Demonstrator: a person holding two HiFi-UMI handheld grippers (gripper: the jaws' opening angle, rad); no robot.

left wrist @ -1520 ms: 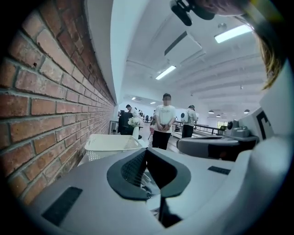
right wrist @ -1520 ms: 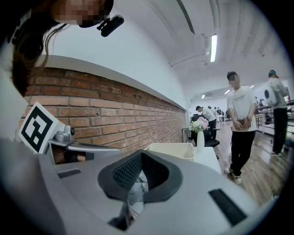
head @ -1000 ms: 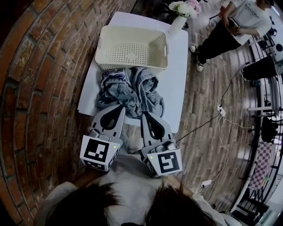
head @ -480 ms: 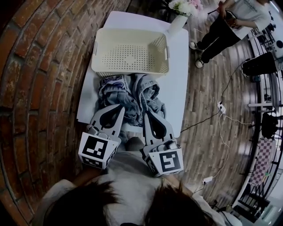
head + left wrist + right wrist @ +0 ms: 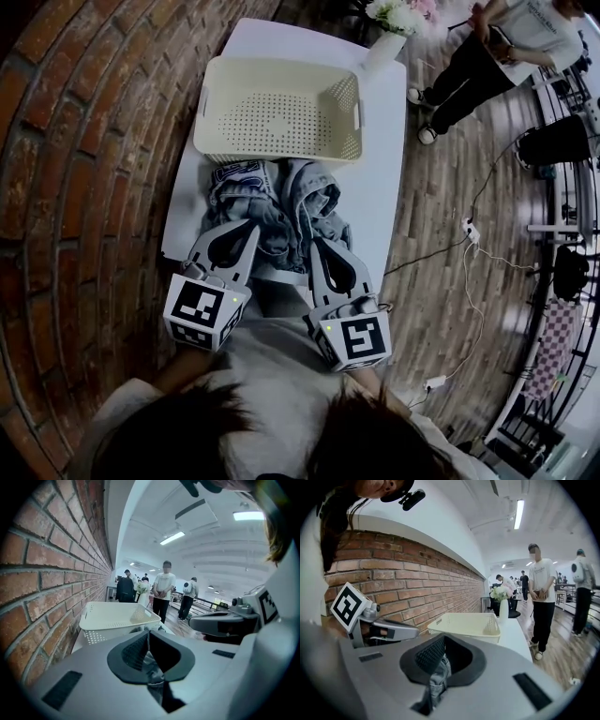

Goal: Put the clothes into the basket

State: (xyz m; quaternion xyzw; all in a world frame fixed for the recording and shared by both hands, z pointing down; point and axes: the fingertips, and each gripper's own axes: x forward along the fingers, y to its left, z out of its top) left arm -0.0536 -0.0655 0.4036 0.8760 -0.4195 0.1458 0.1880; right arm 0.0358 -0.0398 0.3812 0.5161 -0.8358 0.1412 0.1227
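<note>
A crumpled grey-blue garment lies on the white table, just in front of the cream perforated basket. My left gripper rests on the garment's near left edge and is shut, with folds of the cloth caught between its jaws. My right gripper sits at the near right edge, also shut on a strip of the cloth. The basket stands empty beyond both grippers and also shows in the right gripper view.
A brick wall runs along the table's left side. A white vase of flowers stands at the far right corner beside the basket. People stand on the wooden floor to the right, where cables trail.
Both grippers have sunk a little and spread slightly apart while staying shut on the garment. The basket and the garment have kept their places on the table.
</note>
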